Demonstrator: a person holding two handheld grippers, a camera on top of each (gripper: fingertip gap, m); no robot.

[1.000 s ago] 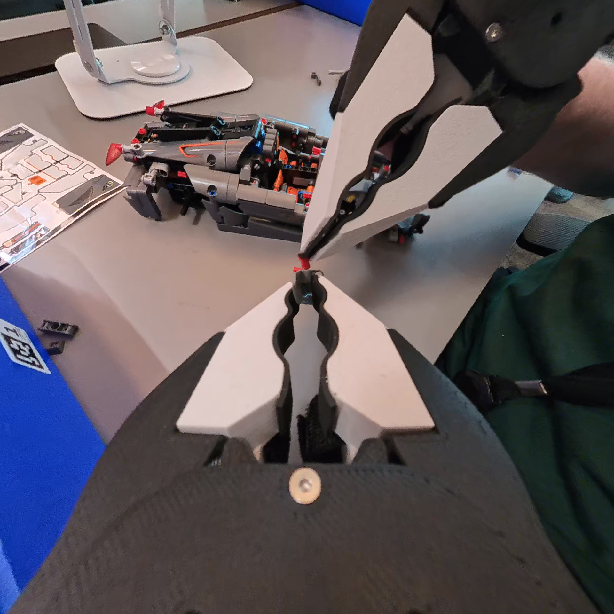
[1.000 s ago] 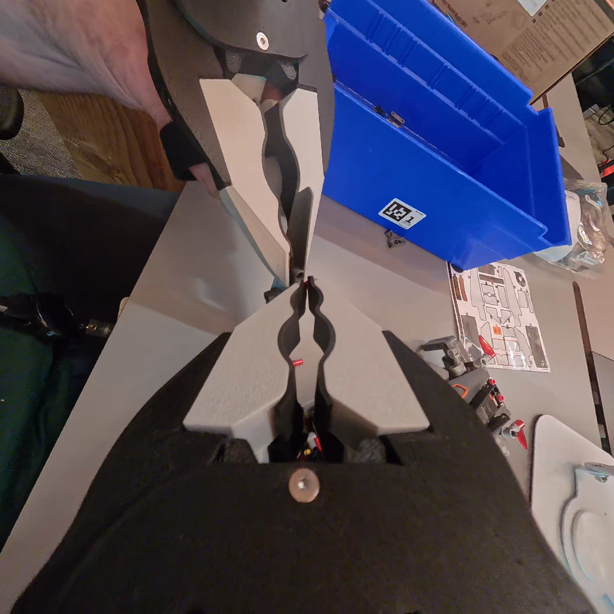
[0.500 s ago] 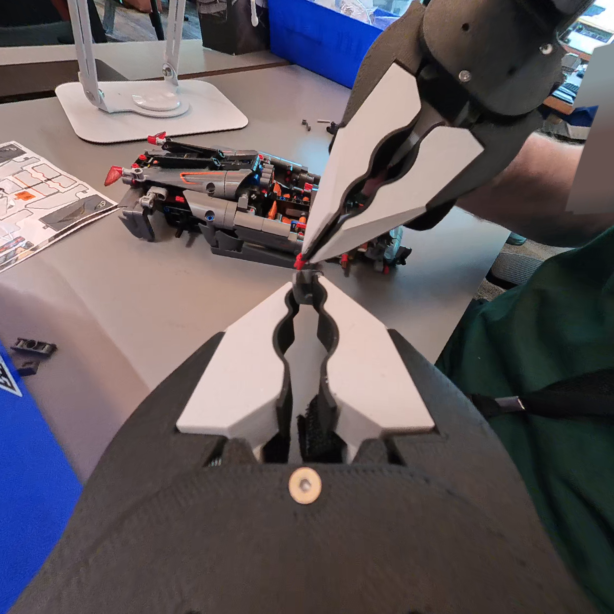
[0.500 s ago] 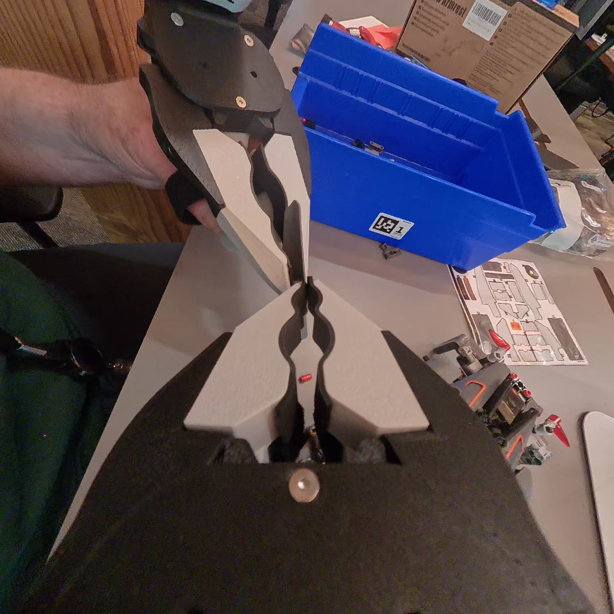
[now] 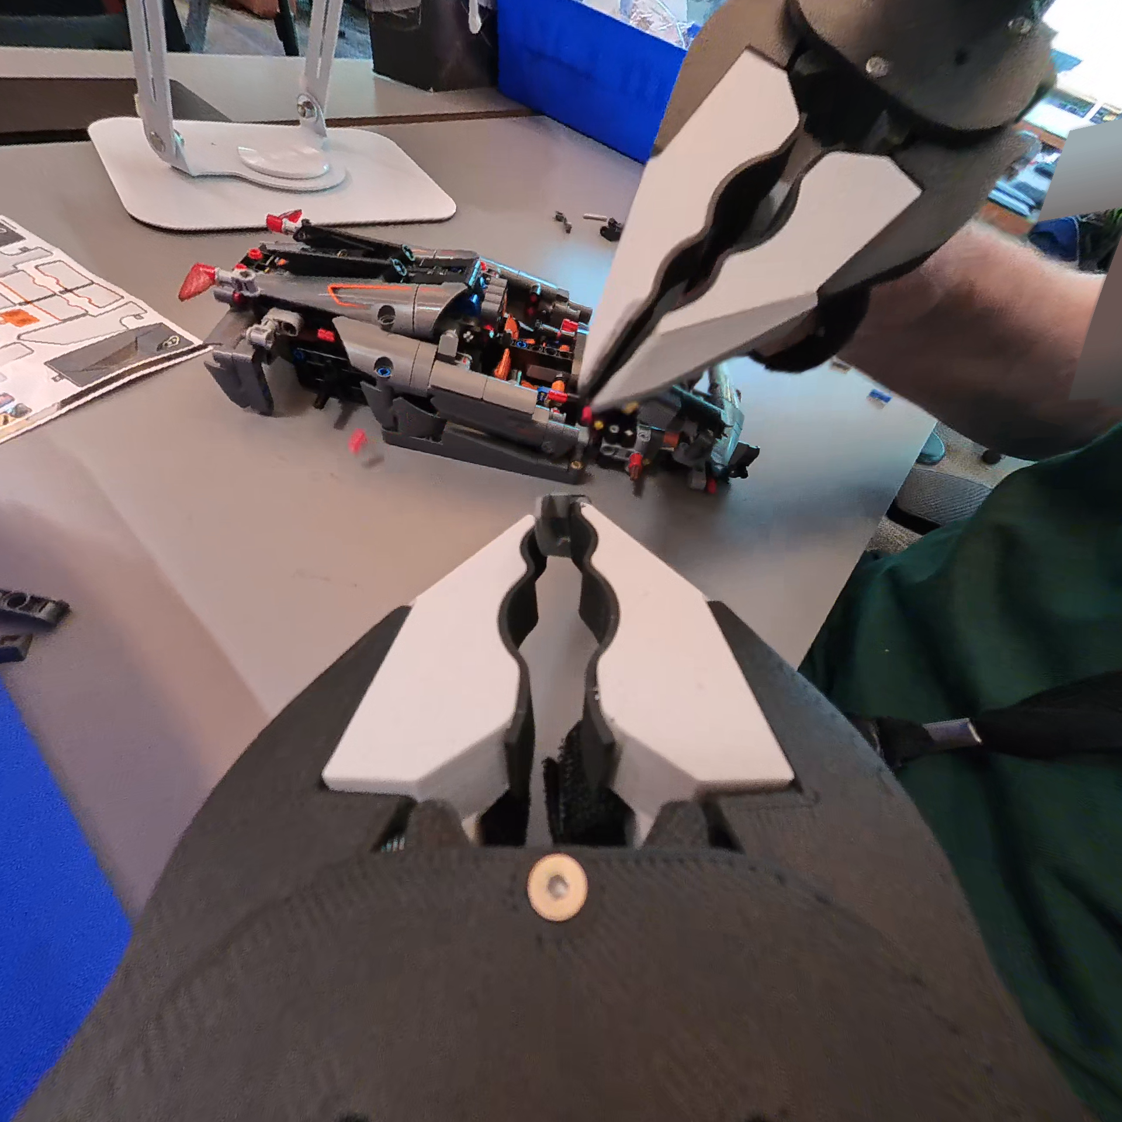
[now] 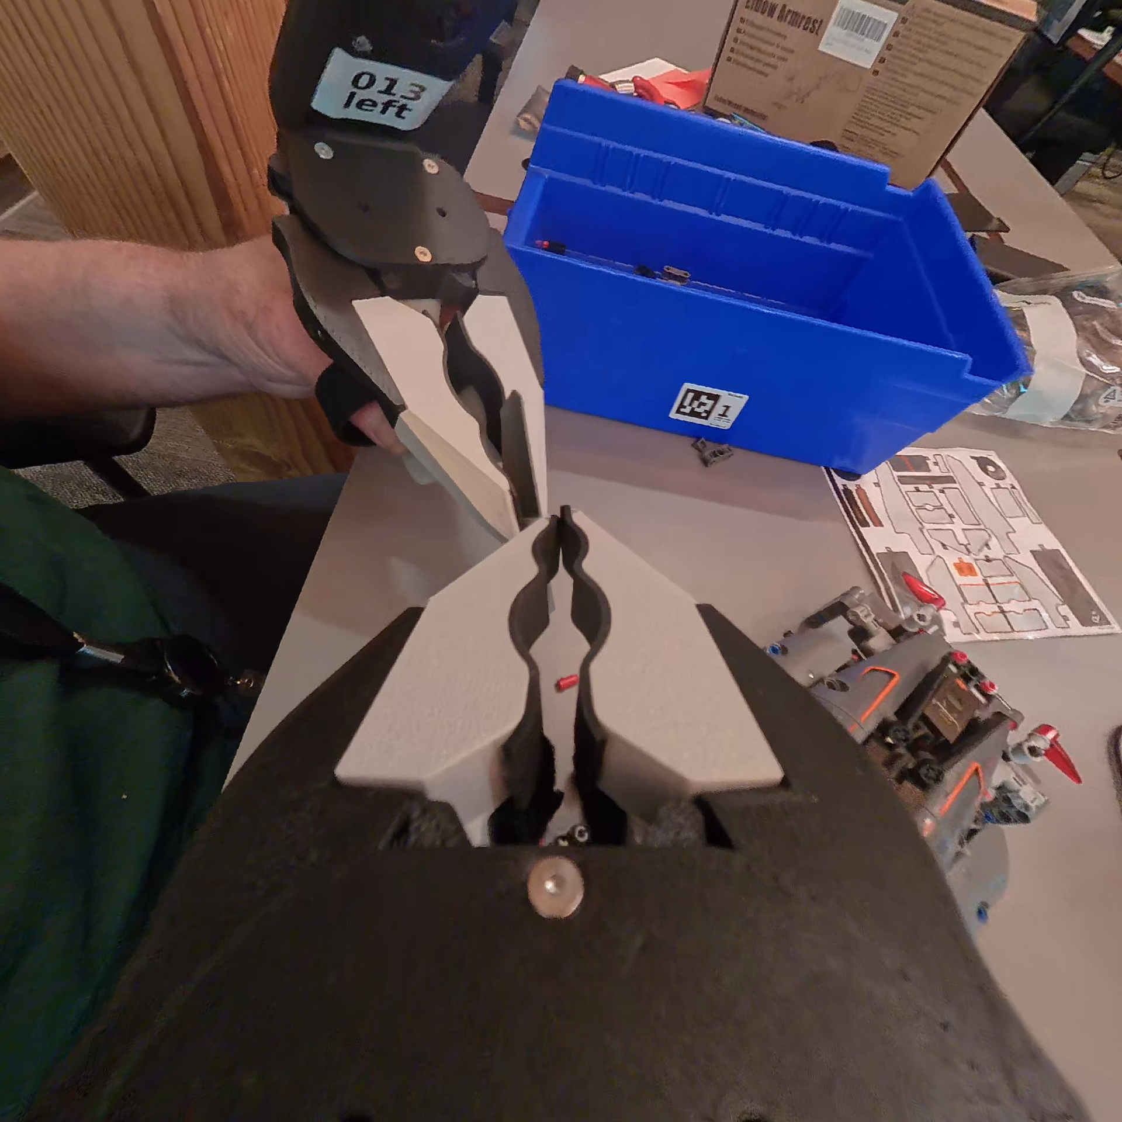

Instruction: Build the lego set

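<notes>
A grey table (image 5: 182, 546) fills the foreground. A ribbed wooden panel (image 6: 152, 121) stands behind its edge, above grey carpet (image 6: 182, 449). A cardboard box (image 6: 862, 79) sits farther back; daylight glows at a window (image 5: 1087, 67).

Both claws held tip to tip — left claw (image 5: 561, 516) clamped, right claw (image 6: 561, 516) pinched closed.

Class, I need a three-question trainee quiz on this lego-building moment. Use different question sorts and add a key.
1. True or false: the half-built grey-and-orange lego model lies on the grey table, outside the blue plastic bin.
2. What does the left gripper pinch at its tips? A) a small dark grey plastic brick B) a printed sheet C) nothing
3. Fill in: the small red plastic pin lies loose on the ____.
Key: 1 true; 2 A; 3 table.
</notes>
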